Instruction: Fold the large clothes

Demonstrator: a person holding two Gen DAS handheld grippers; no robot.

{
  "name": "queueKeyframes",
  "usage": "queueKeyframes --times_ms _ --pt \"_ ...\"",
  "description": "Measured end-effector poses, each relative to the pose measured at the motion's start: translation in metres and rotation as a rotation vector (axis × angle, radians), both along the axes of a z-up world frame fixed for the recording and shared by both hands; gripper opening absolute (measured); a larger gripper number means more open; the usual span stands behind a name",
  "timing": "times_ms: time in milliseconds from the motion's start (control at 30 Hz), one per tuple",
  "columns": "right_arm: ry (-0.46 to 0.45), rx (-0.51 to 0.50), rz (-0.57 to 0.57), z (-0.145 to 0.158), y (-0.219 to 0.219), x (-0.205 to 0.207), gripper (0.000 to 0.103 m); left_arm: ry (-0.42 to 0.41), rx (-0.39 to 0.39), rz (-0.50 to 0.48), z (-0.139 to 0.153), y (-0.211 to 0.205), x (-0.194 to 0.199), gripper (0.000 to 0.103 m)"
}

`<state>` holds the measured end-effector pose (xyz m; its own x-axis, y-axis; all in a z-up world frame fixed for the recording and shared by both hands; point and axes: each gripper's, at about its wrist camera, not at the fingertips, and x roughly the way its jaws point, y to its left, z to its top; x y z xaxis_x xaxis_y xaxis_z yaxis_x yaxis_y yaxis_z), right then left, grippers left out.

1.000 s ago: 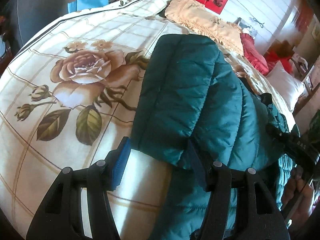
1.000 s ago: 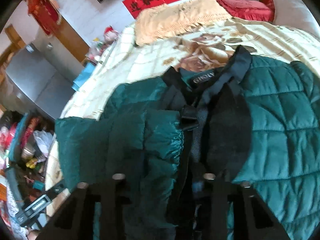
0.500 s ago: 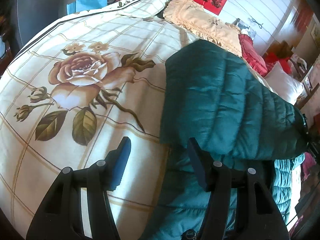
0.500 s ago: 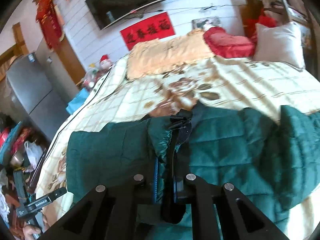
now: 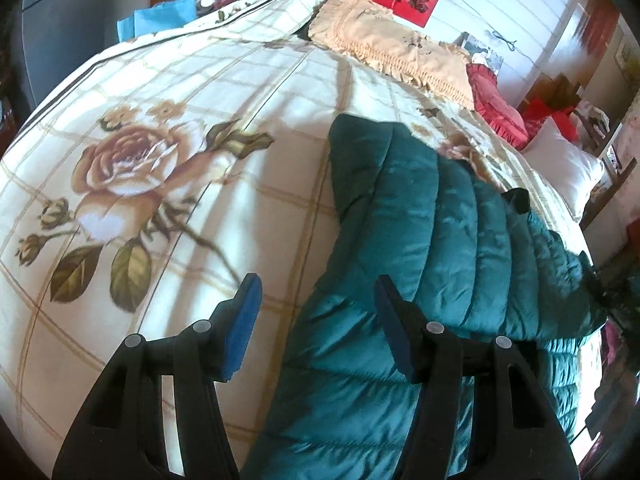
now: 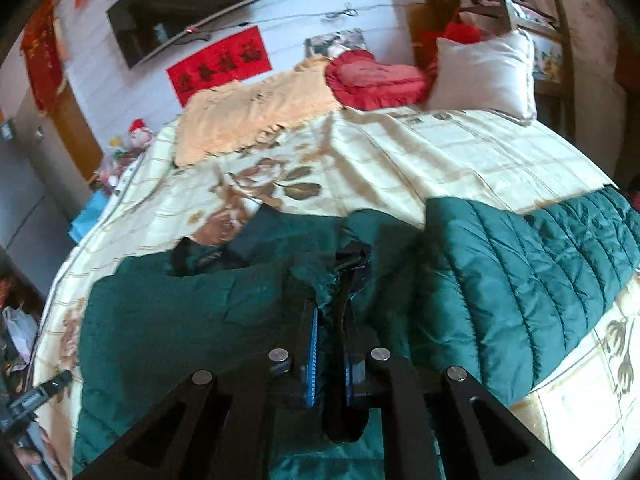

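Observation:
A dark green quilted jacket [image 5: 460,240] lies spread on a bed with a cream rose-patterned cover [image 5: 160,184]. My left gripper [image 5: 318,312] stands open low over the jacket's near edge. Its right finger hangs above the green fabric and its left finger above the cover, and the pads press on nothing. In the right wrist view the jacket [image 6: 500,280] stretches across the bed. My right gripper [image 6: 330,312] is shut on a gathered green edge with a black strip [image 6: 352,264], and this piece is lifted off the rest of the jacket.
At the bed's far end lie an orange fringed cloth [image 6: 248,120], a red heart cushion [image 6: 376,76] and a white pillow [image 6: 484,72]. A TV [image 6: 188,12] and a red banner [image 6: 220,64] hang on the wall. Clutter and a grey cabinet [image 5: 72,20] stand beside the bed.
My right gripper closed on the jacket's edge and drew it up and back. In the left wrist view the folded green part shifted right, and more of the cover shows.

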<state>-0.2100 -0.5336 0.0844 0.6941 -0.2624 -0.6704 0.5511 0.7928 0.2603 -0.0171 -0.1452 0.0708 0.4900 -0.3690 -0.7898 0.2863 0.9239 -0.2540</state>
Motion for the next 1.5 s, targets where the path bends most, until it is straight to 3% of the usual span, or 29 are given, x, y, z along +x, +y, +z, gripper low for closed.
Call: queueKeyframes --times_ms 200,367,500,567,667,733,767,800,833,867,1000,1100,1200,1300,1500 --pt "0.063 -0.008 -0.018 -0.024 -0.005 0.008 0.008 -0.028 0.036 -0.008 0.002 -0.03 0.013 0.058" --pt "0.115 -0.049 -0.036 -0.033 -0.007 0.017 0.008 -0.004 0.087 0.003 -0.021 -0.043 0.029 0.058" --pt "0.174 -0.1 -0.045 -0.044 -0.01 0.025 0.007 -0.024 0.115 0.011 -0.031 -0.048 0.03 0.071" --pt "0.209 -0.103 -0.033 -0.055 -0.01 0.031 0.008 -0.033 0.124 0.01 -0.033 -0.05 0.031 0.072" --pt "0.184 -0.089 -0.031 -0.049 -0.011 0.026 0.008 -0.031 0.133 0.019 -0.032 -0.05 0.031 0.072" --pt "0.162 -0.051 -0.023 -0.039 -0.011 0.018 0.015 -0.051 0.146 0.018 -0.024 -0.049 0.028 0.072" --pt "0.139 -0.044 -0.032 -0.031 -0.009 0.011 0.031 -0.061 0.149 0.015 -0.021 -0.048 0.025 0.072" --pt "0.117 -0.055 -0.043 -0.023 -0.005 0.005 0.057 -0.081 0.147 0.009 -0.014 -0.048 0.022 0.072" --pt "0.097 -0.069 -0.047 -0.015 -0.001 0.001 0.068 -0.098 0.138 0.009 -0.008 -0.047 0.018 0.072" --pt "0.063 -0.083 -0.043 -0.005 0.005 -0.005 0.073 -0.11 0.128 0.011 -0.004 -0.046 0.016 0.072" --pt "-0.004 -0.113 0.049 0.019 0.033 -0.002 0.073 -0.145 0.091 0.0 0.013 -0.051 0.012 0.072" --pt "-0.023 -0.07 0.17 0.02 0.055 0.018 0.071 -0.14 0.094 -0.015 0.013 -0.062 0.014 0.072" --pt "0.015 -0.078 0.251 0.007 0.078 0.046 0.058 -0.122 0.119 -0.024 0.001 -0.073 0.019 0.072" --pt "0.069 -0.108 0.294 -0.016 0.093 0.073 0.057 -0.084 0.148 -0.029 -0.018 -0.08 0.025 0.072" --pt "0.153 -0.097 0.26 -0.057 0.082 0.106 0.057 -0.084 0.155 -0.032 -0.032 -0.086 0.032 0.075"
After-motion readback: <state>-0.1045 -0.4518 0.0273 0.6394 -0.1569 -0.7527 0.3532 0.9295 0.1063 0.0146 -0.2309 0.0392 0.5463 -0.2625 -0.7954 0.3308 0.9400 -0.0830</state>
